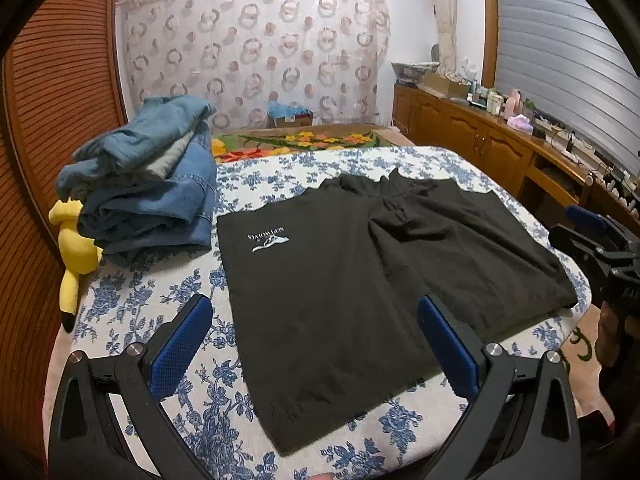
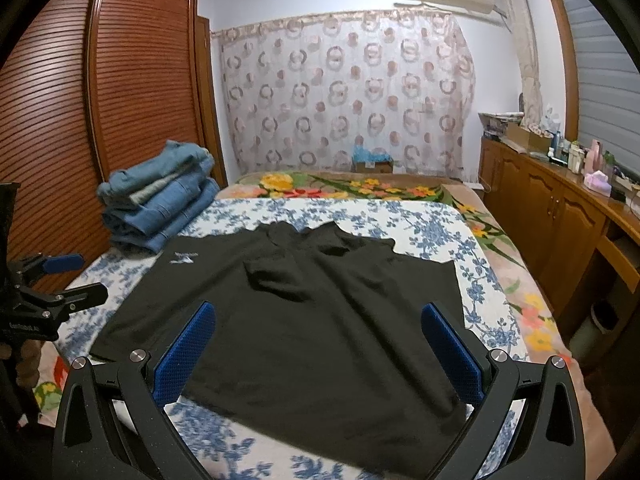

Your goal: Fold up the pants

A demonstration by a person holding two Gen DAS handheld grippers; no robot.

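Black pants [image 1: 332, 280] with a small white logo lie spread flat on the blue-flowered bed cover [image 1: 160, 296], both legs pointing toward me. They also show in the right wrist view [image 2: 320, 320]. My left gripper [image 1: 314, 320] is open and empty, above the near hem of the left leg. My right gripper [image 2: 318, 324] is open and empty, above the near part of the pants. The right gripper shows at the right edge of the left wrist view [image 1: 600, 240]. The left gripper shows at the left edge of the right wrist view [image 2: 60, 280].
A stack of folded blue jeans [image 1: 148, 196] sits at the bed's far left by a yellow plush toy [image 1: 76, 248]. A wooden wardrobe [image 2: 80, 120] stands left. A wooden cabinet [image 2: 560, 208] with bottles runs along the right.
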